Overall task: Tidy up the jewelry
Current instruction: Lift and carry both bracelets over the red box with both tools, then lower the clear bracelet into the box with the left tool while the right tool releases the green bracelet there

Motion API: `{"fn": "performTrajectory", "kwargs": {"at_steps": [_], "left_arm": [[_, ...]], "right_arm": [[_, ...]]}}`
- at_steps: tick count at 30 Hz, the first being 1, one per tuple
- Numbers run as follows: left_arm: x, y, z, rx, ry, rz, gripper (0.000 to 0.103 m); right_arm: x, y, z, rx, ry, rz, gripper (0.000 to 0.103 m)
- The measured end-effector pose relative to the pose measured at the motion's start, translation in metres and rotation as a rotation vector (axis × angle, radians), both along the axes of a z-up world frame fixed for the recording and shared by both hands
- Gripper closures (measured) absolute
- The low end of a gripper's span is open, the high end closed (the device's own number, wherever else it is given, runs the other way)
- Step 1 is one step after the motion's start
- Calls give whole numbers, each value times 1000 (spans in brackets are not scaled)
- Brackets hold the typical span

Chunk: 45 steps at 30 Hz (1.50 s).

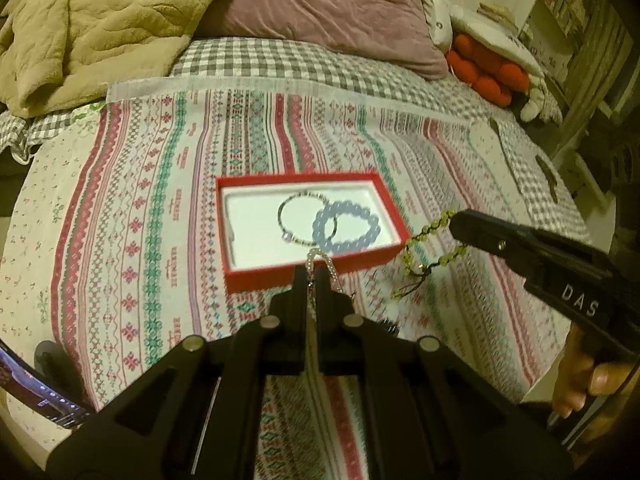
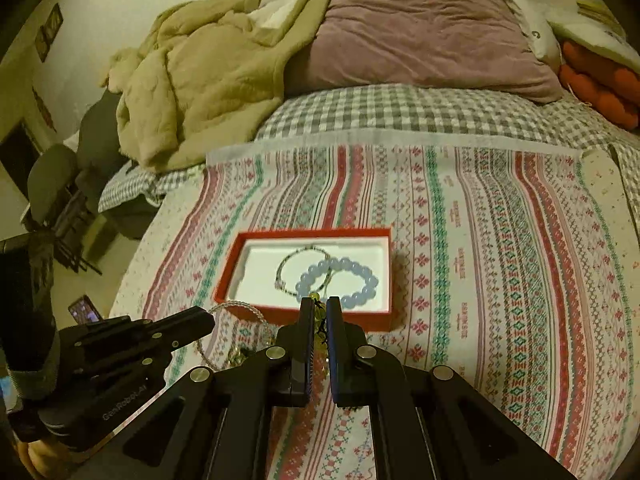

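A red box [image 1: 276, 280] with a white lining lies on the patterned cloth. In it rest a thin silver bracelet [image 1: 285, 216] and a blue bead bracelet [image 1: 352, 228], overlapping. My left gripper [image 1: 310, 273] is shut on a clear bead bracelet [image 1: 319, 256], just in front of the box's near wall. My right gripper [image 1: 455, 221] is shut on a yellow-green bead bracelet [image 1: 416, 248] that dangles off the box's right corner. The right wrist view shows the same red box [image 2: 308, 233], blue bracelet [image 2: 340, 280], right gripper [image 2: 320, 305], left gripper [image 2: 209, 318] and clear bracelet [image 2: 240, 303].
The striped patterned cloth [image 1: 160, 200] covers a checked bed. A beige blanket [image 1: 100, 28], a mauve pillow [image 1: 332, 12] and a red cushion [image 1: 484, 68] lie at the back. A phone [image 1: 48, 396] sits at the lower left. A chair [image 2: 52, 176] stands beside the bed.
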<state>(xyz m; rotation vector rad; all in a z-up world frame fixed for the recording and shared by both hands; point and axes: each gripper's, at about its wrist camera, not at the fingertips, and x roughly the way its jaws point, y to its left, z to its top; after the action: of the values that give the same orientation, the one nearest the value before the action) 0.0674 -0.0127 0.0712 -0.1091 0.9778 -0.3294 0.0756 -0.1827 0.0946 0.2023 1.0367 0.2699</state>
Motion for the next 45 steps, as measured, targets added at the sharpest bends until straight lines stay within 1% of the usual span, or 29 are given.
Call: {"fn": "performTrajectory", "kwargs": {"at_steps": [8,14,17,21,25,29,32,35,38,45], "left_arm": [[27,4,9,-93,-12,49,99],[43,4,1,-127,-19,78,99],[51,3,-12,-109,-10,103,99],[60,5,-30,-75,25,134,99],[65,11,-43,-35,41,163,99],[69,16,-51,-8,56,179,99],[70,17,-54,7,53,178,99],[70,17,-55,23,44,174,99],[71,17,-55,34,37,174,99],[70,18,-54,33,29,172,99]], "right_arm": [[14,-8,4,34,-20,-48,97],[25,-9,5,44,-44,-82,97],[30,-8,4,46,-57,-90,97],[38,-2,2,44,-71,-93,97],[44,6,-1,67,-72,-79,97],[50,19,-6,152,-58,-30,97],[56,27,-18,189,-29,-12,97],[62,27,-36,164,16,-32,97],[67,23,-51,108,49,-62,97],[69,8,-68,39,67,-103,97]]}}
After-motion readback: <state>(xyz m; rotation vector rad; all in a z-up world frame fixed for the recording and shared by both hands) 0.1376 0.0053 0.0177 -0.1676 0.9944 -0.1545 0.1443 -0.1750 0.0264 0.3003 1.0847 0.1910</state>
